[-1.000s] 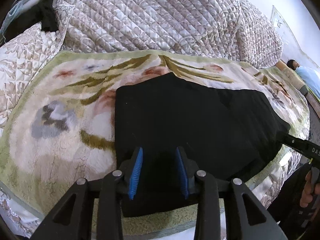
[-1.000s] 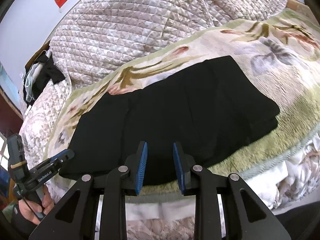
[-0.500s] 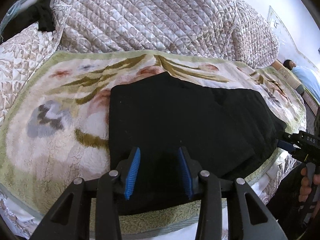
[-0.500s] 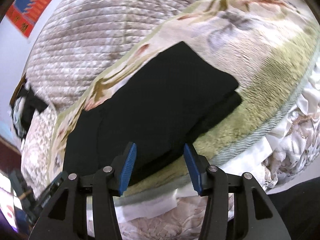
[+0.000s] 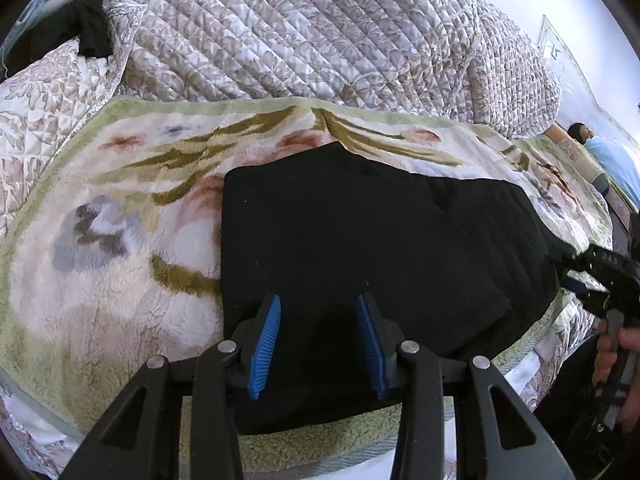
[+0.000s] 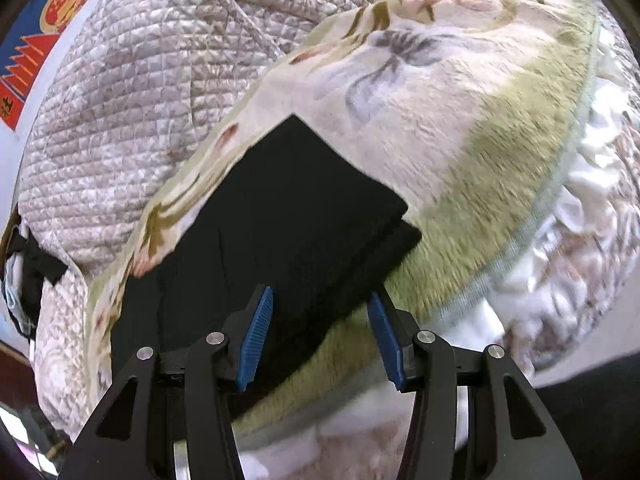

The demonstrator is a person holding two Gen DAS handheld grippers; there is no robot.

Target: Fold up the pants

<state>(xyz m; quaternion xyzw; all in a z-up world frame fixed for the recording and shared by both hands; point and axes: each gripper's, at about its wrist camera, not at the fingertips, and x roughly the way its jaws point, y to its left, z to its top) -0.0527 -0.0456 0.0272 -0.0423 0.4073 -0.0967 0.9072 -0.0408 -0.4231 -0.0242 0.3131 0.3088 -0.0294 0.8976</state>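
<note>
The black pants [image 5: 360,248] lie flat, folded lengthwise, on a floral fleece blanket [image 5: 104,248]. My left gripper [image 5: 318,340] is open and empty, hovering over the near left end of the pants. My right gripper [image 6: 320,334] is open and empty, low over the near edge by the right end of the pants [image 6: 280,220], where two layers show offset at the corner. The right gripper also shows in the left wrist view [image 5: 600,276] at the pants' right end.
A quilted patterned bedspread [image 5: 300,32] is bunched up behind the blanket. Dark clothes [image 5: 86,28] lie at the far left. The bed's front edge with white sheets [image 6: 560,240] runs just below the pants. A person [image 5: 612,160] lies at the far right.
My right gripper has opened wider and swung toward the right end of the pants, dropping closer to its near edge. My left gripper has barely moved and stays open.
</note>
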